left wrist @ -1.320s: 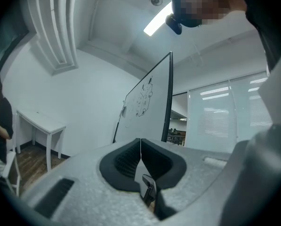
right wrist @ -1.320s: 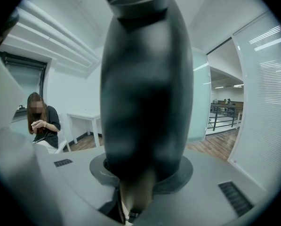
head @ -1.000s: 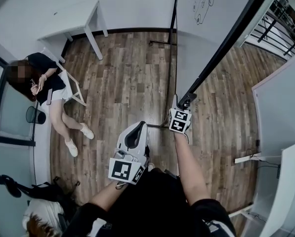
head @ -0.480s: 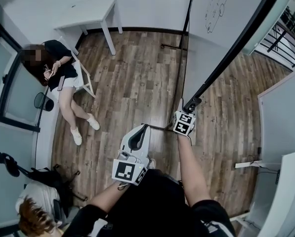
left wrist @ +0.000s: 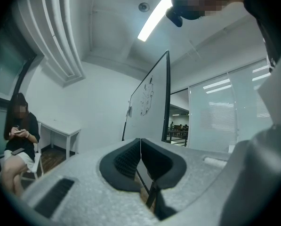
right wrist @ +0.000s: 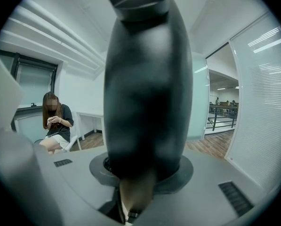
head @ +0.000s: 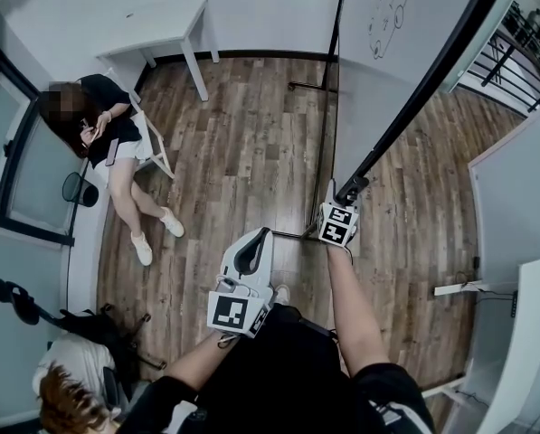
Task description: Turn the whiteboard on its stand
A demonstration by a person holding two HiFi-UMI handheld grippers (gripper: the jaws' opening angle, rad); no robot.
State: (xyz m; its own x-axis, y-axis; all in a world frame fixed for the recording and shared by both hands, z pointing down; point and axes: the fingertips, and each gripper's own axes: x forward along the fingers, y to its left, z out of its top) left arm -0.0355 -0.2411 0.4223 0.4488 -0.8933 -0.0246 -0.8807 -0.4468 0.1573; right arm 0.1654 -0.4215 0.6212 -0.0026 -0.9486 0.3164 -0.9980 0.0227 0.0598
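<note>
Looking down on the whiteboard (head: 383,57) nearly edge-on here. Got its long black frame bar (head: 423,80) running diagonally from right in front of the body up and away to the top right, with the white face and some marker doodles showing on the left side of that bar. Sits to the right of centre over the wood floor (head: 233,152), with a stand foot (head: 306,86) poking out at the far end.

Got the right gripper (head: 341,199) clamped onto the near end of the frame bar, jaws partway apart and pressed on the thick black rounded piece (right wrist: 147,93) that fills most of the right gripper view. Can't tell from here whether that piece is a knob or just the bar's end.

Got the left gripper (head: 251,247) off to the left, well apart from the board, pointing up, pads squeezed together with nothing between them.

Also seeing a seated person (head: 102,138) by a white table (head: 161,30) at the far left.
</note>
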